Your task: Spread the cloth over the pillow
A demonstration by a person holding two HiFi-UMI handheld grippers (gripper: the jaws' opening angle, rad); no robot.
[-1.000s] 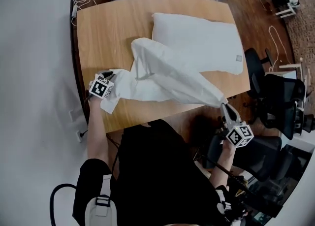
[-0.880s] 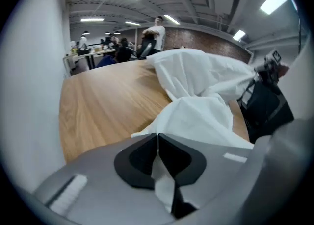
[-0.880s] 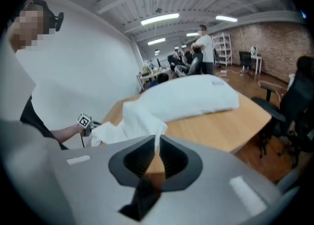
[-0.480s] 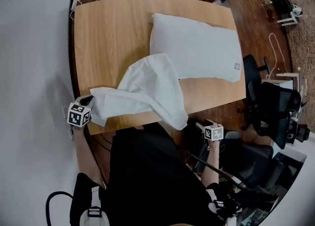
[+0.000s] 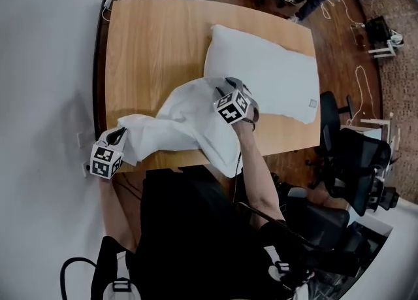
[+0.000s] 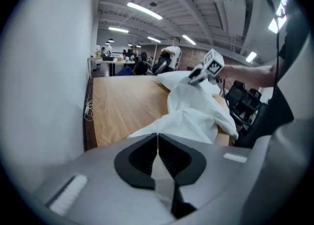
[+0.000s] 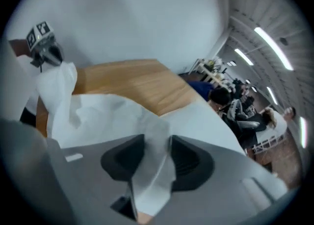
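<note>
The left gripper (image 5: 117, 136) pinches the cloth (image 5: 186, 121) at lower left, while the right gripper (image 5: 236, 87), jaws closing round a mid-frame fold, needs a firm bite before sweeping over the pillow (image 5: 277, 76).

Crumpled matt white cloth (image 5: 189, 125), smooth white fabric pillow (image 5: 274, 76), light satin-finish wood-grain table (image 5: 150, 50)

The left gripper (image 6: 158, 143), jaws together, clamps the white fabric cloth (image 6: 196, 118), bunched across the light wooden table (image 6: 122, 104).

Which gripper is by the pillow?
The right gripper, jaws closing with cloth between them, at the pillow's near edge; the left gripper holds cloth at the table's near corner.
</note>
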